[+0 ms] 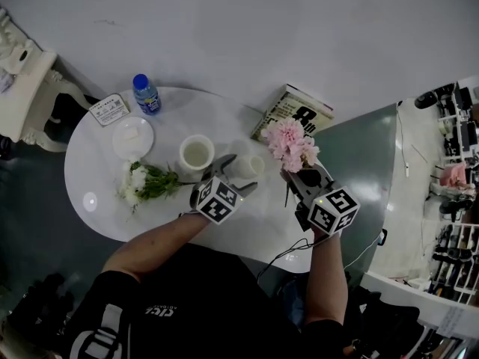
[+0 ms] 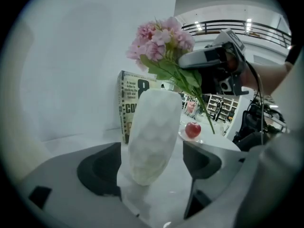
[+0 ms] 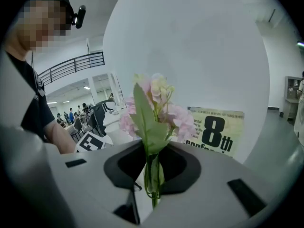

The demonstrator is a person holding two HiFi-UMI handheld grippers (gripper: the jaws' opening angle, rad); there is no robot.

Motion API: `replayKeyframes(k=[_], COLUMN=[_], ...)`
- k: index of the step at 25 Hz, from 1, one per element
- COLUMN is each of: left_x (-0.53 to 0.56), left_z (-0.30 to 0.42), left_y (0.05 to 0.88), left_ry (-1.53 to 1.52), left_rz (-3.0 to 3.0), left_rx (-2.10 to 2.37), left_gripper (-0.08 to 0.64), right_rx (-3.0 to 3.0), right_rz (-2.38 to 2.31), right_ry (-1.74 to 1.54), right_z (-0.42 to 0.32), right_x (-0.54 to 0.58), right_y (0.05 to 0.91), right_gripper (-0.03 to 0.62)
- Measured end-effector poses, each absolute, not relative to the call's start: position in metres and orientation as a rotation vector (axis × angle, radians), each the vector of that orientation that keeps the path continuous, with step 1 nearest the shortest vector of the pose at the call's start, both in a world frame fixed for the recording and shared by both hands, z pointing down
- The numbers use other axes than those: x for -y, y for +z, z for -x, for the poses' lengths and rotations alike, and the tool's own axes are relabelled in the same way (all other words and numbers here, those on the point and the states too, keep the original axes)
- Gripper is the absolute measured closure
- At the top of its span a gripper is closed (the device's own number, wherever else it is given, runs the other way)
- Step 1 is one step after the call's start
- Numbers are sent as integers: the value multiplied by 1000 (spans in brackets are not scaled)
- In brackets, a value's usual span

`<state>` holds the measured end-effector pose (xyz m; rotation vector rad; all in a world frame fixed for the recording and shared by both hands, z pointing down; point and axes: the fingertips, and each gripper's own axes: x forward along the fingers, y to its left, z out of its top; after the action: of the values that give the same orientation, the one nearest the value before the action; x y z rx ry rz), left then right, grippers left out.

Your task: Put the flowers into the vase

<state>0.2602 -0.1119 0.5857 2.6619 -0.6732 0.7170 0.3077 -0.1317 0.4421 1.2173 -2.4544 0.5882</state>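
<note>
Round white worktop (image 1: 93,193) lies open along its front edge, with left gripper (image 1: 239,174) fingers released around a white faceted vase (image 2: 152,137) and right gripper (image 3: 152,170) fingers grasping pink flowers (image 1: 288,140) beside an "8th" booklet (image 1: 299,105).

Pink, green-stemmed flowers (image 1: 290,142), white faceted vase (image 2: 151,136), white table (image 1: 90,170), blue bottle (image 1: 146,94), red apple (image 2: 193,129), black-lettered yellowish book (image 1: 293,114)

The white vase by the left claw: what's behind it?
A printed booklet stands behind the vase, its right part covered; a red apple-like thing lies further back.
</note>
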Motion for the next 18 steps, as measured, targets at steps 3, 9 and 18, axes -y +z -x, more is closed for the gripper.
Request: replayKeyframes(k=[3,9,18], left_x=[113,116,119], left_z=[-263,-269,-269], left_y=[590,598,607], left_ry=[711,703,720], left_rz=[-2665,-2677,-2685], left_rx=[669,659,665], left_gripper=[163,164,169], right_rx=[2490,2558,2636], right_rz=[-1222,-1265,-1264], right_ry=[574,535,443], right_z=[-303,-294,-278], right_x=[140,158,174], right_y=[429,398,368], right_gripper=[503,505,505])
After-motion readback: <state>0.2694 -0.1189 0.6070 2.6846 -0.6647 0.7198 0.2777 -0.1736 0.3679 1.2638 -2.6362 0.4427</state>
